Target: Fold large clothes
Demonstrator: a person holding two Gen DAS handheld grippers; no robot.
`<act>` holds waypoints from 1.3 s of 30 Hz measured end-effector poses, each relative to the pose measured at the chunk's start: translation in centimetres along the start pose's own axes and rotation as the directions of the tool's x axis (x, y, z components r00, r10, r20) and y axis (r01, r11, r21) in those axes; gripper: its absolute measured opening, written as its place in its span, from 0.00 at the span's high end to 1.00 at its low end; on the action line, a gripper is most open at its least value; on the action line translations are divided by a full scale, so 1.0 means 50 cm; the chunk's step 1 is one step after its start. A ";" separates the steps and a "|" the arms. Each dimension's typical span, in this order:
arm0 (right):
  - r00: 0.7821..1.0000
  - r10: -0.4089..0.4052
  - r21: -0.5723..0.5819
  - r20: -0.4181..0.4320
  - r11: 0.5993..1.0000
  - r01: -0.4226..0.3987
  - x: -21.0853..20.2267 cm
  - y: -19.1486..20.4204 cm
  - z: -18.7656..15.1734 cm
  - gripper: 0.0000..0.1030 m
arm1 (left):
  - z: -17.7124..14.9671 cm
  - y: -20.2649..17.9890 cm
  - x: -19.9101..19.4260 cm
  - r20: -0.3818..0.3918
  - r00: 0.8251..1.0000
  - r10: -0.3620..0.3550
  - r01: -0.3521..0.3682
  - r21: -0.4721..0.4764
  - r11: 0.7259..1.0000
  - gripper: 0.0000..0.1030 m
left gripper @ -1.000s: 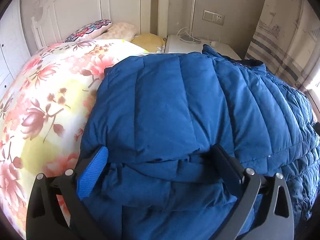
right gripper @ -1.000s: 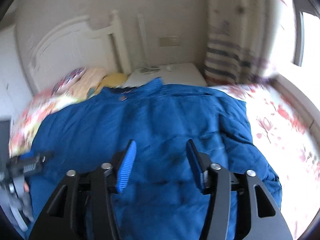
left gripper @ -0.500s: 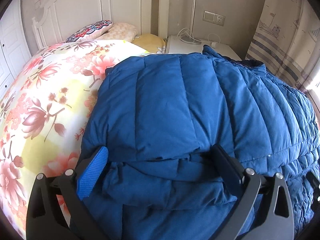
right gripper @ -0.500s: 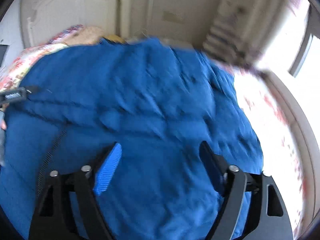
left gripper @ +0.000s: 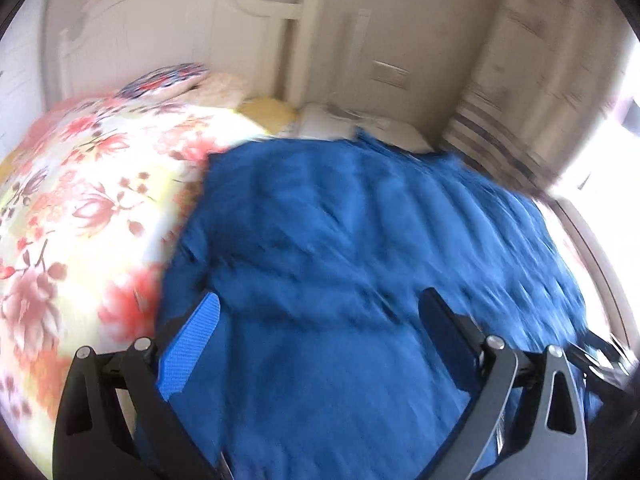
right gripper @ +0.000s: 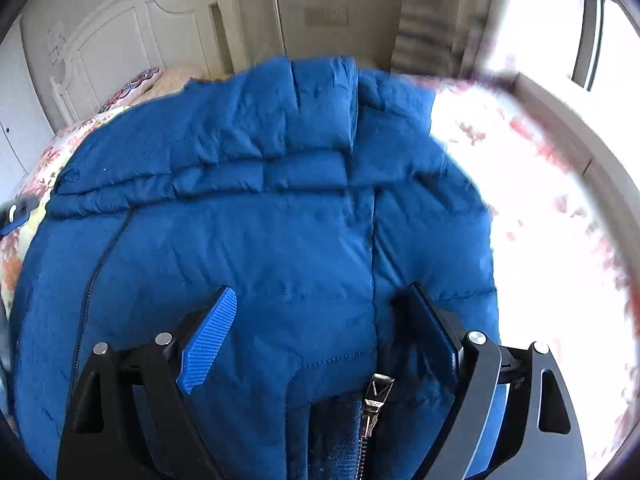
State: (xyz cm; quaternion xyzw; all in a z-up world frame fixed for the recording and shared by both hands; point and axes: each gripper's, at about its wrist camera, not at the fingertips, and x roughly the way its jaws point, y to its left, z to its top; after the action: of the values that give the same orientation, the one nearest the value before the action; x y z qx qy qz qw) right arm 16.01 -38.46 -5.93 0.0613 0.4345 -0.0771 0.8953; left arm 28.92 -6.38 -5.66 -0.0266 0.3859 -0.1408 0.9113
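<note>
A large blue quilted puffer jacket [left gripper: 360,248] lies spread on a floral bedspread [left gripper: 80,208]. My left gripper [left gripper: 320,312] is open just above the jacket's left part, with nothing between its fingers; this view is blurred. In the right wrist view the jacket [right gripper: 280,208] fills the frame, with its silver zipper pull [right gripper: 374,394] and collar opening close to the camera. My right gripper [right gripper: 320,312] is open, its fingers spread over the fabric near the zipper and closed on nothing.
A white headboard [left gripper: 168,40] and pillows [left gripper: 192,80] stand at the far end. A white bedside table [left gripper: 360,124] and striped curtain [left gripper: 500,132] are at the back right. A bright window [right gripper: 600,32] and its sill run along the right.
My left gripper has pulled back and up from the jacket fold that it straddled. My right gripper has swung down close to the collar and zipper and opened wider.
</note>
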 end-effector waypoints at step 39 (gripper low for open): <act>0.991 0.135 -0.370 0.006 0.921 -0.123 -0.183 0.140 -0.288 0.11 | -0.328 -0.053 -0.169 -0.139 0.987 0.082 -0.037 0.299 0.954 0.02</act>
State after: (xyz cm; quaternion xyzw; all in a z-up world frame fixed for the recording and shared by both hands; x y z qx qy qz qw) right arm 0.70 -28.28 -7.29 -0.0807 0.4223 0.0639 0.9006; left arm 11.03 -5.57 -10.88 0.1321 0.4286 -0.1708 0.8773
